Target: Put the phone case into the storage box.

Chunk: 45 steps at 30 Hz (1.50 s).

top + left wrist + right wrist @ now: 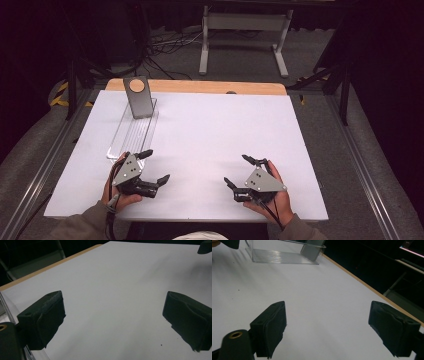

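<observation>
A person's hands hold two black grippers low over a white table [210, 130]. My left gripper [155, 166] rests near the front left, open, its jaws spread wide with nothing between them. My right gripper [239, 171] sits at the front right, also open and empty. In the left gripper view my left gripper [113, 316] faces bare white surface. In the right gripper view my right gripper [327, 326] looks across the table toward a clear plastic tray [282, 252]. That tray [132, 134] lies at the left, just beyond my left gripper.
A grey slab with a tan round disc [137, 95] leans upright at the tray's far end. A wooden strip [200, 87] runs along the table's far edge. Beyond it are floor cables and a white stand frame [245, 40]. Metal rails flank the table.
</observation>
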Each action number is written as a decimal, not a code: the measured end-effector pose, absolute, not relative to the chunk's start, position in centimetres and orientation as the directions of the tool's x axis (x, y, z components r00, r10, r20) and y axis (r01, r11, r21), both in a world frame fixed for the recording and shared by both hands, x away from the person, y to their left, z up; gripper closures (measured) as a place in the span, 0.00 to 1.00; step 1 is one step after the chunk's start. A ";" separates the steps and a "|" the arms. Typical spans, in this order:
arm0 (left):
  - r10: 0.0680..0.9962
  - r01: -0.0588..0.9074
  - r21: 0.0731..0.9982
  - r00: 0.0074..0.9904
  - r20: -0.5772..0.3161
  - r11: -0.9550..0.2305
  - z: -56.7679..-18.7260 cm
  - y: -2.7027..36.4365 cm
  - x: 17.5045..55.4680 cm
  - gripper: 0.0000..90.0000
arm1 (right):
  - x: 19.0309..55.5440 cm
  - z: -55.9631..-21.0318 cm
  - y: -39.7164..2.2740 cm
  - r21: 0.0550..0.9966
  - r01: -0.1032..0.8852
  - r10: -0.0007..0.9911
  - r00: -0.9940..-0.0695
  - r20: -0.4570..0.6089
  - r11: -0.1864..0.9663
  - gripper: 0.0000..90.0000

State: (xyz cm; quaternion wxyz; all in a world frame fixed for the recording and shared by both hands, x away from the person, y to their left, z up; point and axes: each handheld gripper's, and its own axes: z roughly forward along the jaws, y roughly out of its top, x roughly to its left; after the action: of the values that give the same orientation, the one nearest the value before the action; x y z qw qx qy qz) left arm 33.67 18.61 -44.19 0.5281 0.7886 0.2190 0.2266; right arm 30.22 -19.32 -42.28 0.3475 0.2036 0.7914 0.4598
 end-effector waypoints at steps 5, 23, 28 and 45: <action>0.579 0.098 0.932 0.805 0.132 -0.348 -44.1 18.5 33.5 0.06 | 30.1 -42.1 -19.7 0.875 0.002 0.651 -0.669 -0.358 0.484 0.18; 0.561 0.055 0.940 0.813 0.153 -0.337 -43.5 18.8 33.0 0.06 | 30.3 -42.3 -19.4 0.869 0.006 0.652 -0.664 -0.366 0.494 0.18; 0.556 0.053 0.935 0.815 0.161 -0.349 -43.6 18.6 33.0 0.06 | 30.4 -42.3 -19.5 0.868 0.012 0.650 -0.668 -0.363 0.497 0.18; 0.545 0.054 0.931 0.822 0.164 -0.361 -43.6 18.4 33.0 0.06 | 30.7 -42.3 -19.8 0.869 0.023 0.655 -0.667 -0.356 0.495 0.18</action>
State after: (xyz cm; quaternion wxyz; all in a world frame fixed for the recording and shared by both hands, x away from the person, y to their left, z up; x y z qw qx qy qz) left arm 33.03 18.40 -43.56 0.5326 0.7921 0.1889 0.2307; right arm 30.68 -19.84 -42.33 0.3477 0.2141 0.7914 0.4549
